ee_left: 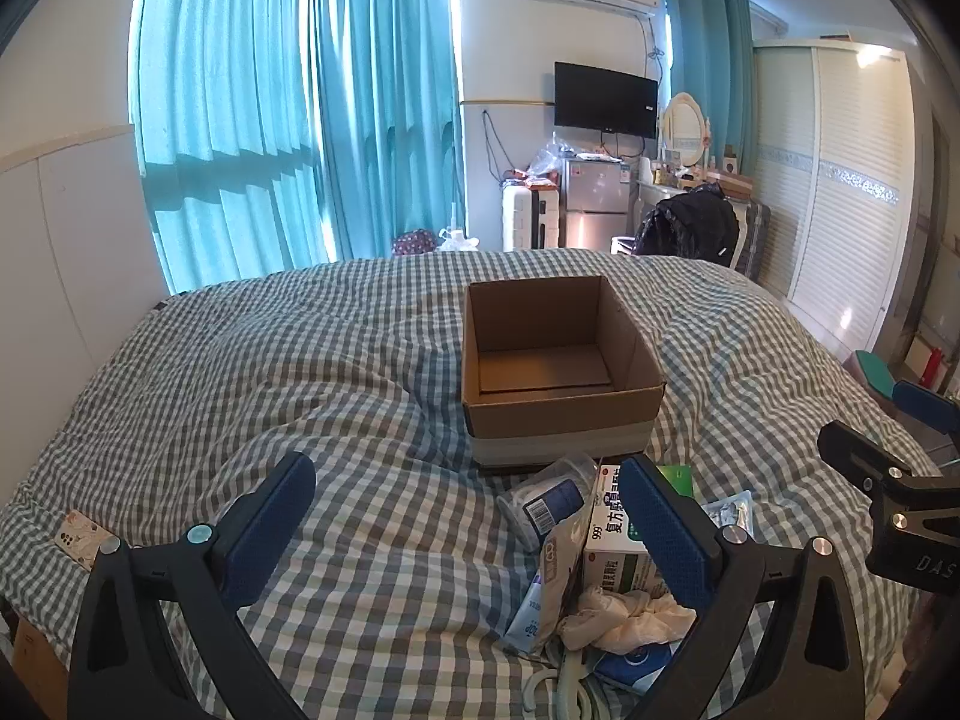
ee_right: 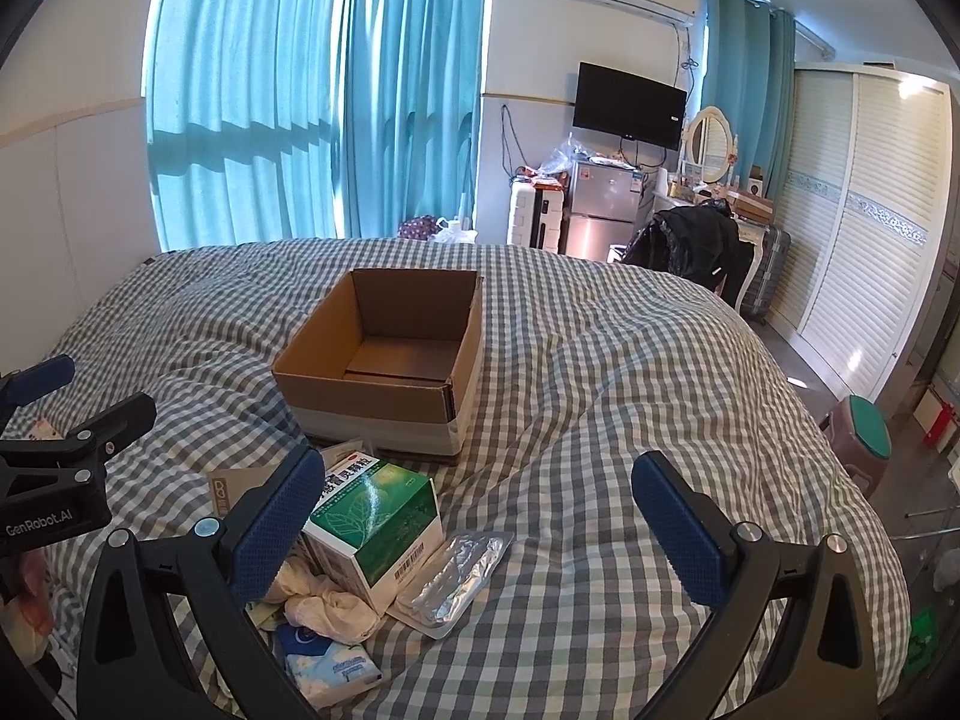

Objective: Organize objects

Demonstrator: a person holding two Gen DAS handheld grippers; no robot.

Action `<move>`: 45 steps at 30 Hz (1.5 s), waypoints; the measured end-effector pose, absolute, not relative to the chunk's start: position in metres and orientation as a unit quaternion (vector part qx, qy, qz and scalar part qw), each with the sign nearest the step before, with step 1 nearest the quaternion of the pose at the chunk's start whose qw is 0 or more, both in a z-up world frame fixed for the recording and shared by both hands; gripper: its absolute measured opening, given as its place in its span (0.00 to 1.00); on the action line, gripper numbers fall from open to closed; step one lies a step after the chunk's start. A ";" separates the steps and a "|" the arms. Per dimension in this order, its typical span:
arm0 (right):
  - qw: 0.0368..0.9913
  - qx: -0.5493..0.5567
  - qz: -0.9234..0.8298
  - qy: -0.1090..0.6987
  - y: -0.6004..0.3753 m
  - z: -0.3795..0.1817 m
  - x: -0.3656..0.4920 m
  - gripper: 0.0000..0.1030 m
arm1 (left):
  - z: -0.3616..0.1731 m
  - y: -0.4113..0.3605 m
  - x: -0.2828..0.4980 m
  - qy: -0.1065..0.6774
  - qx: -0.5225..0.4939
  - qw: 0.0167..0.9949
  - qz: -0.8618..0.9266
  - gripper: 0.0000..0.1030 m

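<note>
An empty open cardboard box [ee_left: 561, 360] [ee_right: 384, 354] stands on the checked bed. In front of it lies a pile: a green and white medicine box [ee_left: 618, 546] [ee_right: 375, 519], a crumpled white cloth [ee_left: 624, 615] [ee_right: 327, 603], a clear jar with a blue label [ee_left: 549, 504], a foil blister pack [ee_right: 450, 576] and a tissue pack [ee_right: 333, 666]. My left gripper [ee_left: 474, 534] is open and empty, left of the pile. My right gripper [ee_right: 480, 534] is open and empty, over the blister pack and bedding right of the medicine box.
The checked bedspread [ee_right: 600, 390] covers the whole bed. A phone in a patterned case [ee_left: 81, 540] lies at the bed's left edge. A stool with a green seat [ee_right: 867, 435] stands right of the bed. Curtains, a fridge and a wardrobe are beyond the far end.
</note>
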State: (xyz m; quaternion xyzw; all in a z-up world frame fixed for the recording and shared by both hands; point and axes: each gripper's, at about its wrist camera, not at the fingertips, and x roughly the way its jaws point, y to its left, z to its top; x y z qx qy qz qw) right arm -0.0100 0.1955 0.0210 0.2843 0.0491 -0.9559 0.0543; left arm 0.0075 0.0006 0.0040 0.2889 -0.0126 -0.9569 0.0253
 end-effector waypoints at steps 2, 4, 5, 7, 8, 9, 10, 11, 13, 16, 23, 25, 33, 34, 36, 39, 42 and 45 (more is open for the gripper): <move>0.052 0.284 -0.956 0.047 0.198 0.021 -0.009 1.00 | 0.005 0.001 0.007 -0.012 0.291 0.024 -0.956 1.00; 0.051 0.285 -0.956 0.044 0.200 0.022 -0.009 1.00 | 0.005 0.001 0.006 -0.012 0.292 0.025 -0.956 1.00; 0.050 0.285 -0.956 0.043 0.200 0.022 -0.009 1.00 | 0.005 0.002 0.006 -0.012 0.292 0.026 -0.956 1.00; 0.050 0.284 -0.957 0.042 0.202 0.022 -0.008 1.00 | 0.005 0.002 0.006 -0.012 0.293 0.025 -0.956 1.00; 0.050 0.284 -0.957 0.043 0.203 0.022 -0.008 1.00 | 0.004 0.003 0.005 -0.013 0.293 0.024 -0.956 1.00; 0.049 0.284 -0.957 0.043 0.203 0.021 -0.009 1.00 | 0.004 0.003 0.005 -0.014 0.294 0.024 -0.956 1.00; 0.048 0.285 -0.956 0.042 0.204 0.020 -0.009 1.00 | 0.003 0.003 0.005 -0.015 0.294 0.024 -0.955 1.00; 0.047 0.286 -0.956 0.042 0.204 0.020 -0.010 1.00 | 0.002 0.003 0.004 -0.016 0.294 0.024 -0.955 1.00; 0.047 0.288 -0.956 0.042 0.204 0.019 -0.011 1.00 | 0.001 0.004 0.003 -0.016 0.296 0.022 -0.955 1.00; 0.046 0.290 -0.955 0.043 0.203 0.016 -0.013 1.00 | -0.002 0.003 0.002 -0.015 0.297 0.020 -0.955 1.00; 0.047 0.297 -0.953 0.048 0.200 0.012 -0.017 1.00 | -0.006 0.000 -0.001 -0.012 0.302 0.017 -0.953 1.00; 0.048 0.296 -0.953 0.049 0.199 0.012 -0.016 1.00 | -0.008 0.000 0.000 -0.021 0.300 0.022 -0.953 1.00; 0.050 0.297 -0.952 0.055 0.194 0.013 -0.016 1.00 | -0.010 0.000 0.000 -0.019 0.307 0.015 -0.952 1.00; 0.050 0.297 -0.952 0.055 0.194 0.014 -0.015 1.00 | -0.010 0.000 0.001 -0.020 0.306 0.015 -0.952 1.00; 0.049 0.298 -0.952 0.055 0.194 0.014 -0.015 1.00 | -0.008 0.000 0.001 -0.019 0.305 0.012 -0.952 1.00; 0.050 0.296 -0.952 0.056 0.193 0.016 -0.014 1.00 | -0.005 0.000 0.004 -0.017 0.301 0.008 -0.953 1.00; 0.051 0.291 -0.954 0.059 0.192 0.020 -0.011 1.00 | -0.001 0.000 0.006 -0.019 0.295 0.008 -0.955 1.00; 0.053 0.289 -0.954 0.061 0.191 0.023 -0.009 1.00 | -0.001 0.000 0.005 -0.019 0.298 0.010 -0.954 1.00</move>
